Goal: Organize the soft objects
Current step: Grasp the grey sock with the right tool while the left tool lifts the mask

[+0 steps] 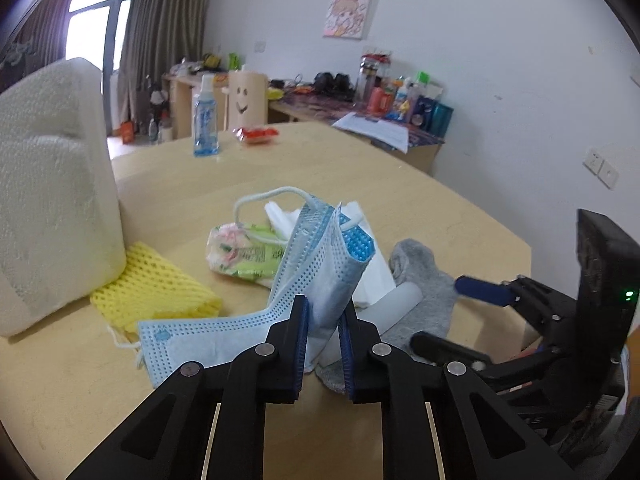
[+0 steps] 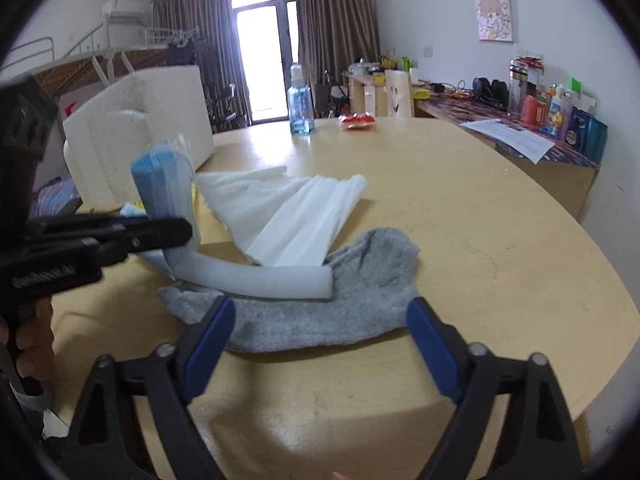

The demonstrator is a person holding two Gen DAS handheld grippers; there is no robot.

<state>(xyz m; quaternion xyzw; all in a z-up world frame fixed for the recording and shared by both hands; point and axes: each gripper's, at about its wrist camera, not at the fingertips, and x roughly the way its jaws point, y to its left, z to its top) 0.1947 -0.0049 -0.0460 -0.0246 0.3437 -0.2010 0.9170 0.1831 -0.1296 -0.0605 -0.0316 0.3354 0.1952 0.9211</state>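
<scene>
Left tool (image 1: 323, 312) clamped on blue mask (image 1: 320, 264), right tool (image 2: 320, 320) wide open over grey sock (image 2: 320, 312)

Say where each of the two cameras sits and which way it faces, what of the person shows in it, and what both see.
Left wrist view: on the left claw, looking forward and down over the table; the claw is shut on the blue face mask; the right claw shows at right.
Right wrist view: on the right claw, open over the grey sock; the left claw and the person's fingers show at left.
Shared: mask, sock, white foam tube, spray bottle, white box.
</scene>
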